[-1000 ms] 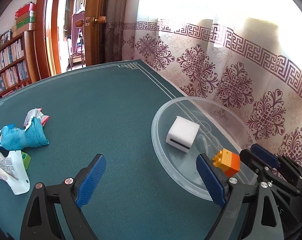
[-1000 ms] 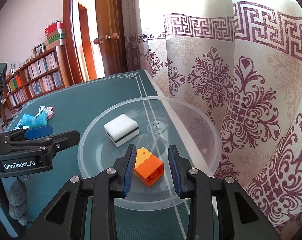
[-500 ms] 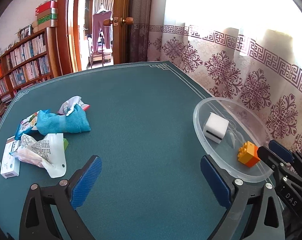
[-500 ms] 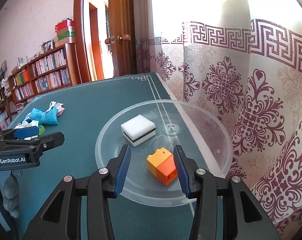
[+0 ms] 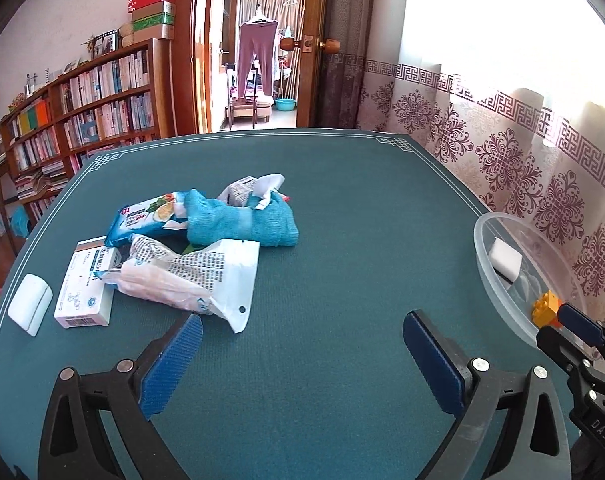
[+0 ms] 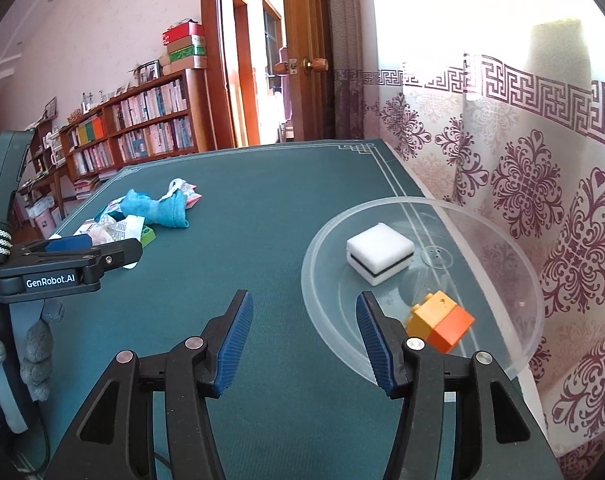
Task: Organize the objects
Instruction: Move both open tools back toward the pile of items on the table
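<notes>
The right wrist view is showing the clear dish (image 6: 514,364) near the surface's (image 6: 262,420) right edge face-on, with the white sponge (image 6: 379,251) and the yellow-orange block (image 6: 438,322) lying inside; the left wrist view is catching only the dish's near rim. That left view is instead laying out the pile toward the left edge: a teal cloth (image 5: 242,222), a blue snack packet (image 5: 150,218), a printed plastic bag (image 5: 190,276), a white box (image 5: 87,290) and a white bar (image 5: 29,309). The right gripper (image 6: 304,340) is opening, released, with bare surface between its fingers and the block just right of them; a second ago it was clenched on that block. The left gripper (image 5: 302,356) is standing wide apart and empty, having swung from the dish toward the pile.
</notes>
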Tool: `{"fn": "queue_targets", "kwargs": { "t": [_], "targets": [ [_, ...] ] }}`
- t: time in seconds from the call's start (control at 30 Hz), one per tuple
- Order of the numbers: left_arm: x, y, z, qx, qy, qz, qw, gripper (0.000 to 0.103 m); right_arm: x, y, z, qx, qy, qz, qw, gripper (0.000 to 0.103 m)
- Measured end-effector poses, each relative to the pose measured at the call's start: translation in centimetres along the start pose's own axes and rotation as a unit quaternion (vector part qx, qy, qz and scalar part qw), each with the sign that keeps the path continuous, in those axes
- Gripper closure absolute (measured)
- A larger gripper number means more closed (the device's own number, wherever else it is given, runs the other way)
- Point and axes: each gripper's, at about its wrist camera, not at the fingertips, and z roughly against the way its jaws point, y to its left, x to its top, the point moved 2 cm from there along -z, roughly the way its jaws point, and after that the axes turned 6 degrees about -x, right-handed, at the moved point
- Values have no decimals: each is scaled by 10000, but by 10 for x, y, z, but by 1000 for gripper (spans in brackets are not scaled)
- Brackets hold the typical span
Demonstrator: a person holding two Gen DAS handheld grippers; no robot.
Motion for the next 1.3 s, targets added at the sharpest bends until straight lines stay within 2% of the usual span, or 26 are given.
{"fn": "queue_targets", "kwargs": {
  "t": [0.4, 0.7, 0.93, 1.3],
  "targets": [
    [-8, 74, 9, 630, 12, 345, 9974, 1, -1, 45, -18, 546, 322, 142, 9979, 46],
    [-25, 119, 14, 1192, 73, 458, 9918, 1, 2, 80, -26, 872, 414, 498, 9941, 46],
    [-33, 139, 22, 1354, -31, 592, 9890, 1, 12, 115, -39, 1169, 439, 876, 9883, 46],
    [-40, 165, 30, 1559, -184, 897, 9835, 1, 55, 182, -63, 1761, 180, 1388, 9744, 45]
  ]
}}
